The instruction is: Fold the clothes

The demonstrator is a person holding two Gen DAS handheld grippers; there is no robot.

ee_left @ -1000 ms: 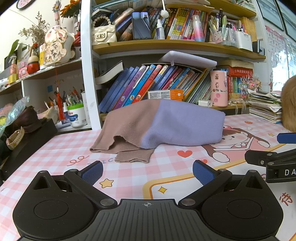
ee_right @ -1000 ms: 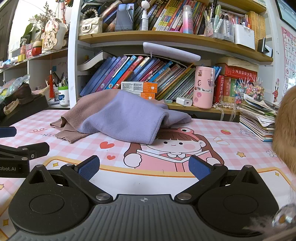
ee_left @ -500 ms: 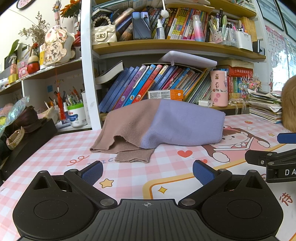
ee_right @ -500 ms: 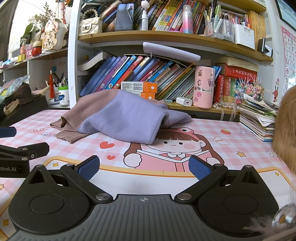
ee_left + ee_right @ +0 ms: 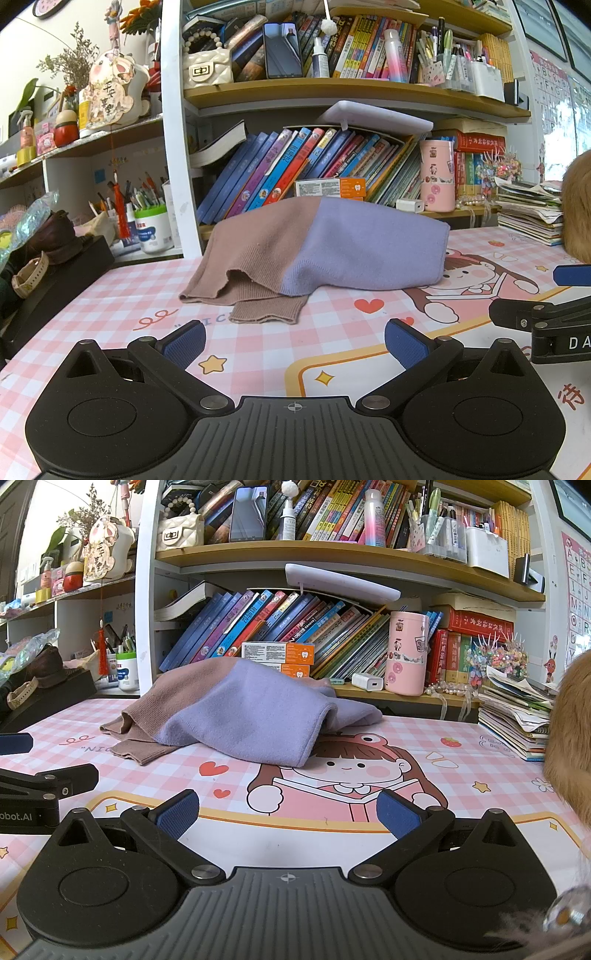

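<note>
Pink checked table mat (image 5: 122, 295), brown-and-lilac sweater (image 5: 332, 247) bunched, far side hidden, left tool (image 5: 293, 345) and right tool (image 5: 286, 814) spread, empty

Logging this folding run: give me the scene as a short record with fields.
garment: brown and lavender sweater, heaped, not flat
surface: pink checked cartoon mat
left tongs: open, empty, short of the sweater
right tongs: open, empty, over the cartoon girl
behind: bookshelf, pink canister
folding: not yet begun
</note>
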